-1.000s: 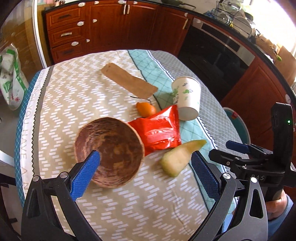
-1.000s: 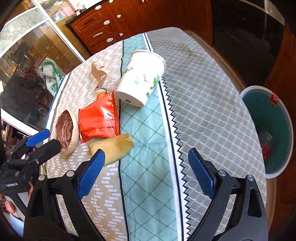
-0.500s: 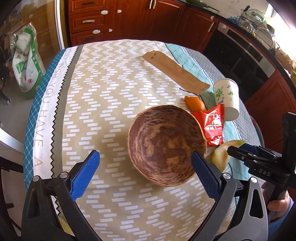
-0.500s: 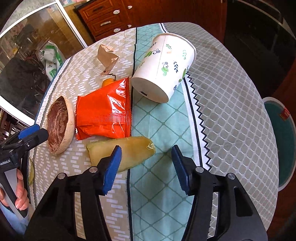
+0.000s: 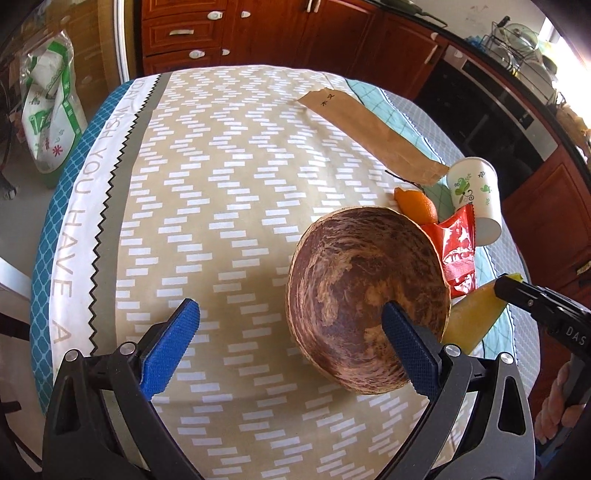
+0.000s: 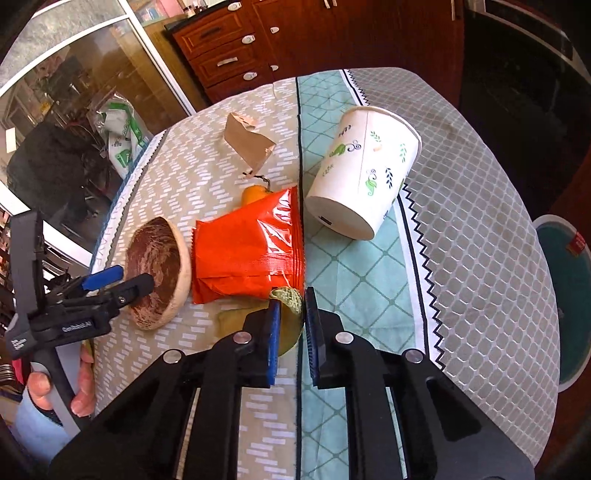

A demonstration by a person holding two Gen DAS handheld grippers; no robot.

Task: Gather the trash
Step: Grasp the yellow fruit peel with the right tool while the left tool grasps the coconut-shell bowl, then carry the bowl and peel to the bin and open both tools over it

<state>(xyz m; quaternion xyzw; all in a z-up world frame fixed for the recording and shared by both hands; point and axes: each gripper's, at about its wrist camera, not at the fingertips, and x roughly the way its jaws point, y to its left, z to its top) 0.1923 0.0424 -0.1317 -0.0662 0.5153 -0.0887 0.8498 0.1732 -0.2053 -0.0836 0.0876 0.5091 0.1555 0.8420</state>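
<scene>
My right gripper (image 6: 291, 325) is shut on the end of a yellow-green melon rind (image 6: 286, 334) lying on the table; the rind also shows in the left wrist view (image 5: 474, 319). Beside it lie a red snack packet (image 6: 247, 251), an orange peel (image 6: 253, 194), a tipped paper cup (image 6: 364, 181) and a brown paper bag (image 6: 247, 146). My left gripper (image 5: 291, 354) is open, its right finger inside the brown coconut-shell bowl (image 5: 365, 299), its left finger over bare cloth.
The round table (image 5: 221, 184) has a patterned cloth. A teal trash bin (image 6: 565, 291) stands on the floor to the right. Wooden cabinets (image 5: 258, 29) are behind, a plastic bag (image 5: 48, 103) on the floor at left.
My right gripper moved in and closed on the melon rind. My left gripper moved left, so the bowl now sits at its right finger.
</scene>
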